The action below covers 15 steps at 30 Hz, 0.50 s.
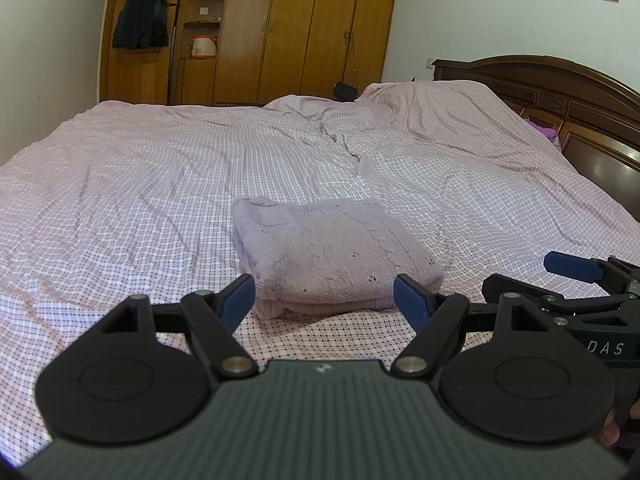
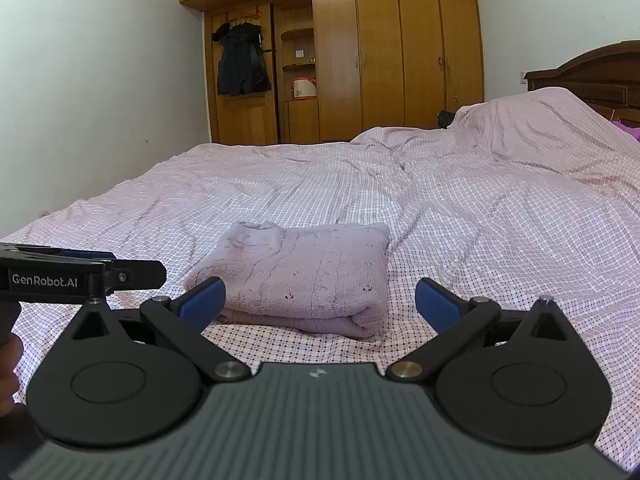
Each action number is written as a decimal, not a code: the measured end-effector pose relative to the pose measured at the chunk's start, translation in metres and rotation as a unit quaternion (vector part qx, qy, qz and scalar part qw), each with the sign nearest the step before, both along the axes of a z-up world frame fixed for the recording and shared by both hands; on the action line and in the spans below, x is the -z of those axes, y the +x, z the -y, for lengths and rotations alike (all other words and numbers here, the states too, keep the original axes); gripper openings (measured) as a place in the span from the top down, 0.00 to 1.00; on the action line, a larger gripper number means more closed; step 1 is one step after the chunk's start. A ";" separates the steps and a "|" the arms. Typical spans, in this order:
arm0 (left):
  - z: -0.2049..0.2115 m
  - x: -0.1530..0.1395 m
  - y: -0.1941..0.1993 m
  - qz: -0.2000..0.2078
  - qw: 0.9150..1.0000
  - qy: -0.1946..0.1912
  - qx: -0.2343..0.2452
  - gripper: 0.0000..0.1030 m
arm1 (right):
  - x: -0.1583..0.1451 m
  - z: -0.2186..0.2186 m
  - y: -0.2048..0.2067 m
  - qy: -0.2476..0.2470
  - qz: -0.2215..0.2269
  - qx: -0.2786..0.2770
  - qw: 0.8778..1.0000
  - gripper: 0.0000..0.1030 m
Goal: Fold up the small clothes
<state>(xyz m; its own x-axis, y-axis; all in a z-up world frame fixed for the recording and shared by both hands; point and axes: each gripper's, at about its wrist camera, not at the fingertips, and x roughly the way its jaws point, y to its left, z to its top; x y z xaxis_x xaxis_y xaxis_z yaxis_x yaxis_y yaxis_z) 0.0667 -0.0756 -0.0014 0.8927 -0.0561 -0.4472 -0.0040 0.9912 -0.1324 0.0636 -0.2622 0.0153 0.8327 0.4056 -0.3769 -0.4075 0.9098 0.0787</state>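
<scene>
A pale lilac knitted sweater [image 1: 328, 256] lies folded into a compact rectangle on the checked bedspread; it also shows in the right wrist view [image 2: 304, 276]. My left gripper [image 1: 325, 300] is open and empty, just short of the sweater's near edge. My right gripper [image 2: 320, 306] is open and empty, also just short of the sweater. The right gripper shows at the right edge of the left wrist view [image 1: 576, 280]. The left gripper shows at the left edge of the right wrist view [image 2: 80, 272].
The pink checked bedspread [image 1: 140, 184] covers a wide bed, rumpled toward the pillows [image 1: 432, 100]. A dark wooden headboard [image 1: 568, 100] stands at the right. Wooden wardrobes [image 2: 380, 60] with a hanging black coat [image 2: 240, 60] line the far wall.
</scene>
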 end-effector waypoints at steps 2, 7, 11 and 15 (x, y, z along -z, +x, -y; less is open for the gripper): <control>0.000 0.000 0.000 0.000 1.000 0.000 0.000 0.25 | 0.000 0.000 0.001 0.000 -0.001 -0.001 1.000 0.00; -0.001 0.000 0.000 -0.001 1.000 -0.003 0.000 0.25 | 0.002 0.001 0.002 0.001 -0.002 -0.001 1.000 0.00; 0.000 0.000 -0.001 0.000 1.000 -0.002 0.003 0.25 | 0.003 0.001 0.002 0.001 -0.004 -0.002 1.000 0.00; -0.001 0.000 -0.001 0.001 1.000 -0.002 0.004 0.25 | 0.003 0.001 0.004 0.002 -0.007 -0.005 1.000 0.00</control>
